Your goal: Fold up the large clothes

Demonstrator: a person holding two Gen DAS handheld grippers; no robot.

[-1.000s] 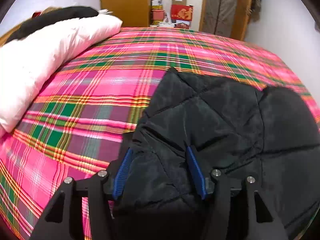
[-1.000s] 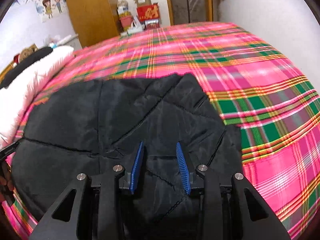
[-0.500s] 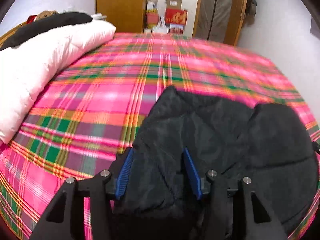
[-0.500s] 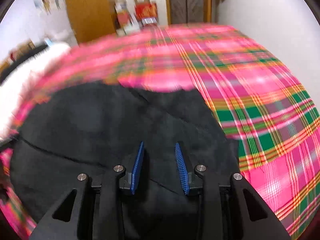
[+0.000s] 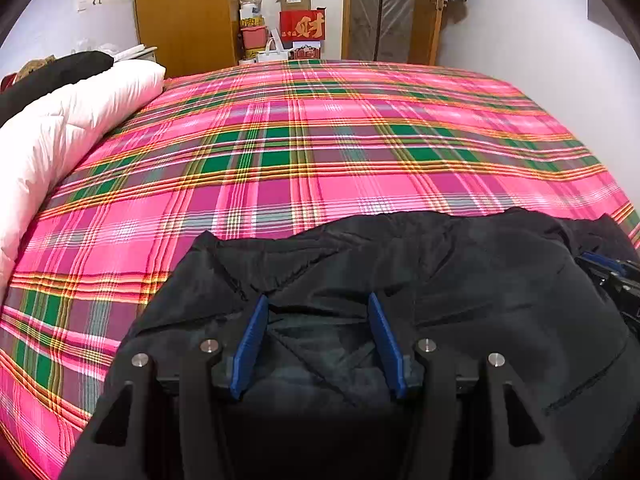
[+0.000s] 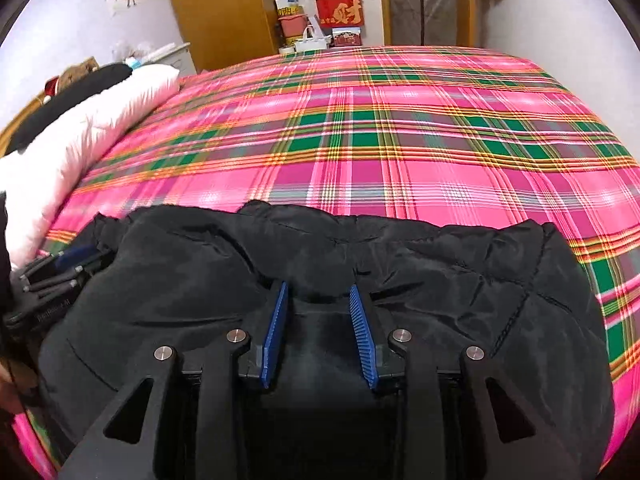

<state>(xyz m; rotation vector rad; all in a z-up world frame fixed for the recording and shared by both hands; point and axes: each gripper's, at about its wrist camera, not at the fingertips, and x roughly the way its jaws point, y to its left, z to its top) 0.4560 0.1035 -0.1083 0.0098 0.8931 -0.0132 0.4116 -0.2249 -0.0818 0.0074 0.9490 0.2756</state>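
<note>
A black quilted jacket [image 5: 460, 280] lies bunched on the near part of a bed with a pink plaid sheet [image 5: 320, 168]. My left gripper [image 5: 317, 300] is shut on a thick fold of the jacket, and black fabric fills the gap between its blue pads [image 5: 250, 340]. My right gripper [image 6: 319, 286] pinches another fold of the jacket [image 6: 460, 280] in the same way. In the left wrist view the right gripper [image 5: 608, 276] shows at the right edge. In the right wrist view the left gripper [image 6: 52, 276] shows at the left edge. The jacket's far edge [image 6: 304, 216] runs across the bed in a rumpled line.
A white duvet [image 5: 68, 136] with a dark garment [image 5: 56, 76] on it lies along the bed's left side. Beyond the bed stand a wooden wardrobe [image 5: 184, 12], stacked boxes with a red one [image 5: 302, 24], and a doorway [image 5: 384, 8]. A white wall [image 5: 520, 40] borders the right.
Both grippers have moved across the bed with the jacket still in them. The jacket's far edge now sits much closer to the fingers, and more plaid sheet shows beyond it.
</note>
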